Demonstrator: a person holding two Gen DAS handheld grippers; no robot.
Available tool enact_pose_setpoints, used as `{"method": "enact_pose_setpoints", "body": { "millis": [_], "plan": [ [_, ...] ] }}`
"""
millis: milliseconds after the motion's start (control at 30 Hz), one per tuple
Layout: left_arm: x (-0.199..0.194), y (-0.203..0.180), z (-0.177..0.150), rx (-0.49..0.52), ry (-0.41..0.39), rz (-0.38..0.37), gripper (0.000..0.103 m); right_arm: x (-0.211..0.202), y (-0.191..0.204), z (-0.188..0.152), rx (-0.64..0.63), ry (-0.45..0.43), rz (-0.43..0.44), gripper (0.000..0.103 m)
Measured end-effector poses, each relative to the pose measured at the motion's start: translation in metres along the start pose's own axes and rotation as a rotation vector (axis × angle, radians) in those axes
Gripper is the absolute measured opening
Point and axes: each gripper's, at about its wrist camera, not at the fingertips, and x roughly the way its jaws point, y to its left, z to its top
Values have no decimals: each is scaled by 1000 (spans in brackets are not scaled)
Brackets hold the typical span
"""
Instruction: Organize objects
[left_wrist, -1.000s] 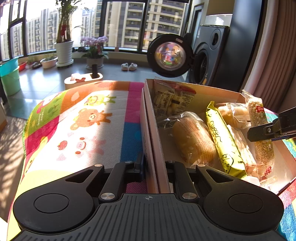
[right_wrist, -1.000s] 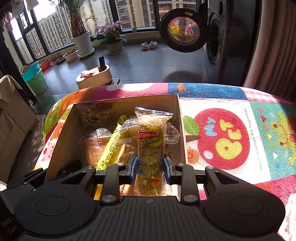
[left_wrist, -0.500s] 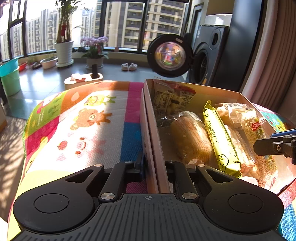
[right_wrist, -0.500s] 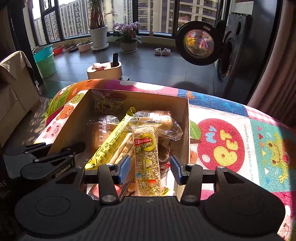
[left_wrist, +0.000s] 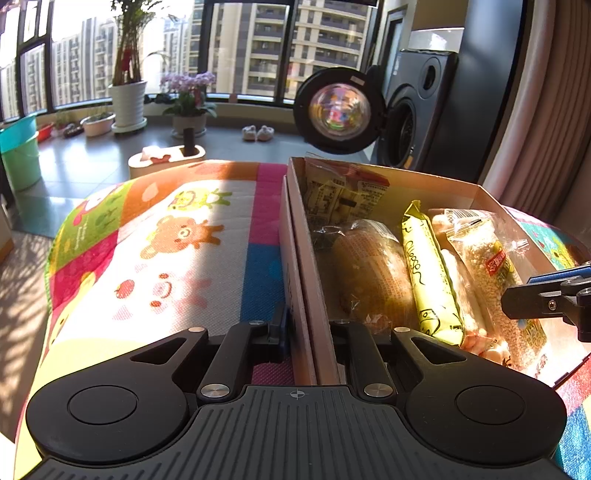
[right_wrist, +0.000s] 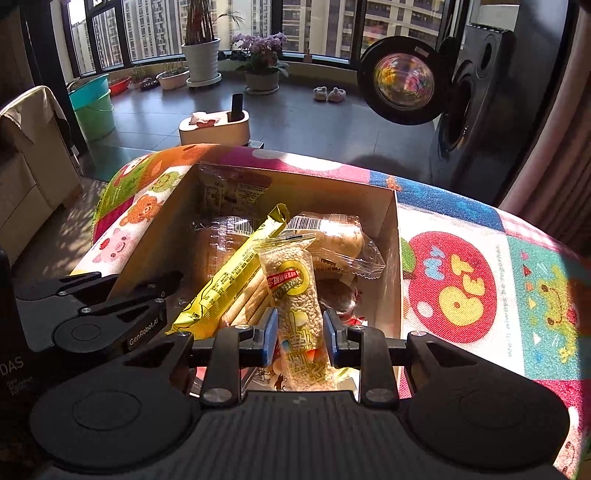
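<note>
Since half a second ago the rice-puff bar packet (right_wrist: 300, 314) has settled lower into the cardboard box (right_wrist: 393, 236), and the right gripper (right_wrist: 300, 338) now stands with jaws apart, blue pads either side of the packet's lower half, a sliver of gap on each side. Packet lies lengthwise at frame centre, upper end resting over the yellow snack stick (right_wrist: 229, 280) and a clear-wrapped bun (right_wrist: 332, 236).

Left gripper (left_wrist: 308, 332) is clamped narrow on the box's left wall, lower centre of its view, one finger inside, one outside. Box sits on a bright cartoon-print mat (left_wrist: 166, 251). Same packet (left_wrist: 495, 280) shows at right in the left view, just beside the right gripper's finger (left_wrist: 535, 301).
</note>
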Motion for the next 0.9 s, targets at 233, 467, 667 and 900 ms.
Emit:
{"method": "enact_pose_setpoints", "body": {
  "millis": [233,467,667,900],
  "plan": [
    [0,0,0,-1,0,0,15,6,-8,-2,18,-2,-25,26],
    [0,0,0,-9,-3,0,15,2,-1,-12,-63,-81,-88,38],
    [-1,-1,-1,-7,-7,8,14,-62,-8,-57,-200,-316,-65,64],
    [-4,-8,-1,3,2,36,14,-57,-37,-109,-186,-286,47,66]
  ]
}}
